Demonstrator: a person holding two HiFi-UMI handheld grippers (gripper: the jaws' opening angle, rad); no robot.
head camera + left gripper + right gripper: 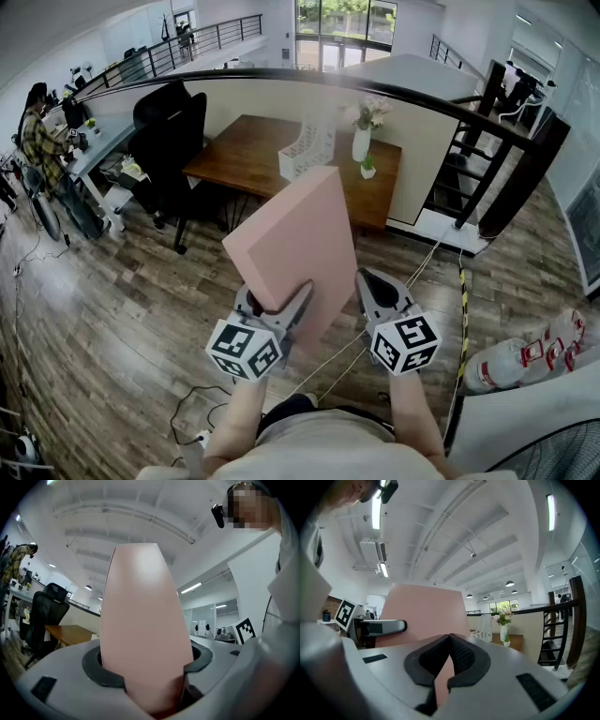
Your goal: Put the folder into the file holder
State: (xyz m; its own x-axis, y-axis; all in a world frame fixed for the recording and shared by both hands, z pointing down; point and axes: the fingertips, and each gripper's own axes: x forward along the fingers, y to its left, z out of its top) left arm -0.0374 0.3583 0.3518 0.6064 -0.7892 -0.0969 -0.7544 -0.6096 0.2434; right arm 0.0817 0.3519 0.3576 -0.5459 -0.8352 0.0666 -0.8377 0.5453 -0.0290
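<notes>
A thick pink folder stands upright and tilted in front of me, above the wooden floor. My left gripper is shut on its lower edge, and in the left gripper view the folder fills the space between the jaws. My right gripper sits just beside the folder's right edge with its pads together; in the right gripper view a sliver of pink shows in the slit behind them. The white lattice file holder stands on a brown table some way ahead, also seen as the file holder.
A white vase of flowers and a small potted plant stand right of the file holder. Black office chairs sit left of the table. A person sits at a desk far left. Stairs lie at right.
</notes>
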